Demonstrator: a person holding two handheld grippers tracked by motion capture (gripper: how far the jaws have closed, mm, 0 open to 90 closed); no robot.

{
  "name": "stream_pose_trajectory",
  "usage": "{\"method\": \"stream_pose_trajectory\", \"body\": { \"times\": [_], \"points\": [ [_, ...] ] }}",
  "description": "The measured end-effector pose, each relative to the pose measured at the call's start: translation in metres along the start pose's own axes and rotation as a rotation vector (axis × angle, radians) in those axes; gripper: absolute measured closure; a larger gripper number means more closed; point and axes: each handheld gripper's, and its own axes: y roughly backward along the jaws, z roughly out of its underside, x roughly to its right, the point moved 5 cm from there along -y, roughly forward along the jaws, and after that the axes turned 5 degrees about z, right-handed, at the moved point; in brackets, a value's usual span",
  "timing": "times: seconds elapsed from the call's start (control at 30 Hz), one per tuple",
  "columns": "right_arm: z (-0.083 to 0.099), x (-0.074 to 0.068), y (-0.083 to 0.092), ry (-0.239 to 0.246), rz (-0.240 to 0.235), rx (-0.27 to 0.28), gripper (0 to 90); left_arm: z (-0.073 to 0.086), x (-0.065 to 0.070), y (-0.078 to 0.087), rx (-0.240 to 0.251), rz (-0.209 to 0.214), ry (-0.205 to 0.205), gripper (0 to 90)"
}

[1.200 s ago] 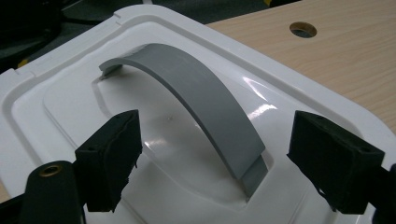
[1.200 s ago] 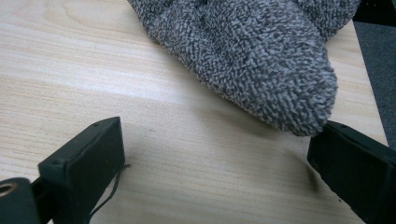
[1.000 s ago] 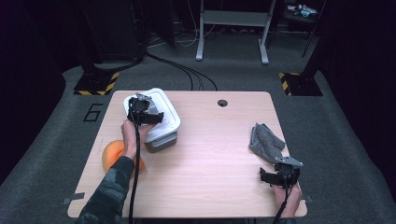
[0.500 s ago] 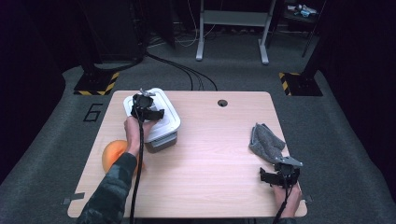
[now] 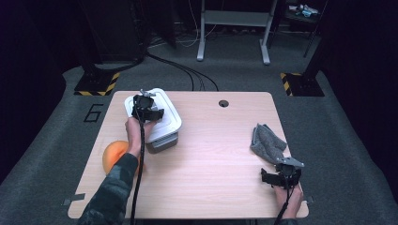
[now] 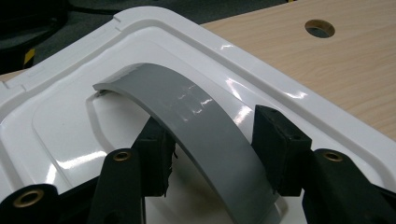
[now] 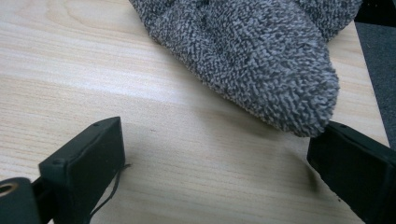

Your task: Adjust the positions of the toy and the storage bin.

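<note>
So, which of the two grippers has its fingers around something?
The left gripper: its fingers, which have just been closing, stand either side of the grey handle on the white lid. The right gripper hangs over bare table beside the cloth.

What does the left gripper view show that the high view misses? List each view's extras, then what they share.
Left gripper view: the grey arched handle on the lid stands between the jaws of the left gripper, which have just been closing; a gap remains at the right pad.
High view: an orange ball near the person's left arm, a grey cloth, and the right gripper just before the cloth.
Both: the white lid, the wooden table and its round hole.
</note>
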Motion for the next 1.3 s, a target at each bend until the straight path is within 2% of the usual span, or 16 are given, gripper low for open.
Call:
{"method": "stream_pose_trajectory", "body": {
  "times": [0.37,0.57,0.7,1.07,1.17,1.23,1.3],
  "points": [
    [0.000,0.000,0.000,-0.004,-0.004,0.000,3.5,0.000,0.004,0.000,-0.002,0.015,-0.008,52.9],
    [0.000,0.000,0.000,-0.004,-0.004,0.000,3.5,0.000,0.004,0.000,-0.008,0.027,0.002,53.7],
    [0.000,0.000,0.000,-0.004,-0.004,0.000,3.5,0.001,0.005,0.000,-0.004,0.036,0.024,54.7],
    [0.000,0.000,0.000,-0.004,-0.005,0.000,3.5,0.000,0.017,0.000,-0.024,0.058,0.009,55.5],
    [0.000,0.000,0.000,-0.004,-0.004,0.000,3.5,0.001,0.019,0.001,-0.026,0.066,0.020,55.8],
    [0.000,0.000,0.000,-0.004,-0.005,0.000,3.5,0.001,0.021,0.001,-0.025,0.081,0.043,55.8],
    [0.000,0.000,0.000,-0.004,-0.004,0.001,3.5,0.002,0.024,0.002,-0.026,0.086,0.043,55.8]
  ]
}}
